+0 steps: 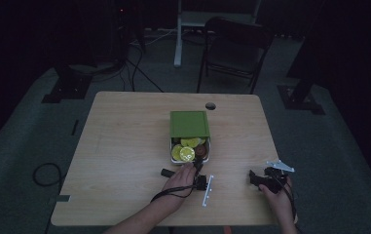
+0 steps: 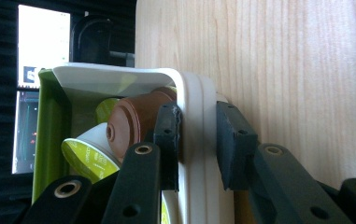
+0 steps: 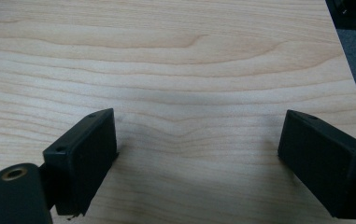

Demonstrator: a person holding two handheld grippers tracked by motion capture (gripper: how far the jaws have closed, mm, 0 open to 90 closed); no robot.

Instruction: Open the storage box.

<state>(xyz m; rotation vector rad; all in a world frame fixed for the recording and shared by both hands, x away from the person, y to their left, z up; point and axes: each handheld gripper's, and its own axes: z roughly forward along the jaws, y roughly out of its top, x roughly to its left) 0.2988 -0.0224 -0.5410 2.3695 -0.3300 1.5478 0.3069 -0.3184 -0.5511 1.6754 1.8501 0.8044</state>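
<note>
- My left tool (image 2: pixel 199 144) has its two black jaws astride the near wall of the white rectangular plastic box (image 2: pixel 192 116), one jaw inside and one outside. The inner jaw lies against the wall; a narrow gap shows between the outer jaw and the wall, so I cannot tell whether the grip is closed on it.
- In the high view the left tool (image 1: pixel 198 168) sits at the box's 6 o'clock edge, my left hand (image 1: pixel 179 179) just behind it.
- Just past the inner jaw I see a brown round coffee capsule (image 2: pixel 136 119), and beside it lime-green foil-topped capsules (image 2: pixel 89 156) crowded in the box.
- A green flat rectangular lid (image 1: pixel 189 123) covers the far half of the box, toward 12 o'clock; the near half stands uncovered, capsules showing.
- The box (image 1: pixel 171 158) rests near the middle of the light wooden table (image 1: pixel 124 146).
- My right tool (image 3: pixel 199 163) has its jaws spread wide apart with bare table (image 3: pixel 175 70) between them, holding nothing.
- In the high view the right tool (image 1: pixel 255 178) sits at about 4 o'clock from the box, well apart, my right hand (image 1: pixel 278 197) behind it.
</note>
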